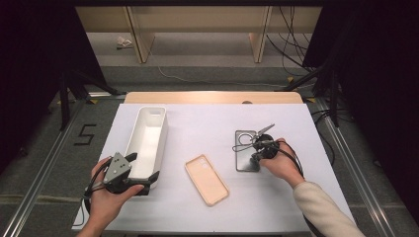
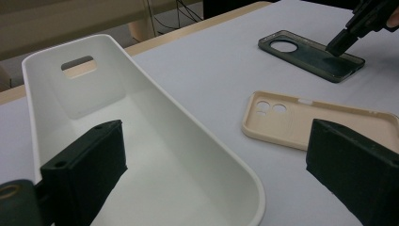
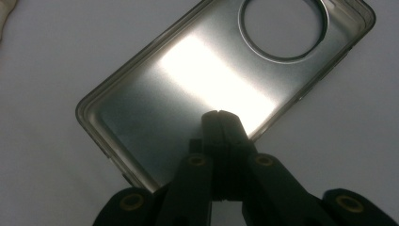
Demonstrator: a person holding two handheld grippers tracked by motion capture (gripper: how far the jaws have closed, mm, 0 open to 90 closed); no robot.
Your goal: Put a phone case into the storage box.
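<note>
The right tongs (image 3: 219, 115) are closed with nothing between them, and their tips rest over the dark phone case (image 3: 202, 84), which lies flat on the counter (image 1: 207, 123). The left tongs (image 2: 216, 174) are open around the near end of the white bin (image 2: 155, 141). The beige phone case (image 1: 206, 179) lies between both tongs.

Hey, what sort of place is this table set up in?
Probably a lab or recording workspace: a white-covered table inside metal floor rails, loose cables on the floor behind, and a number marked on the floor.
</note>
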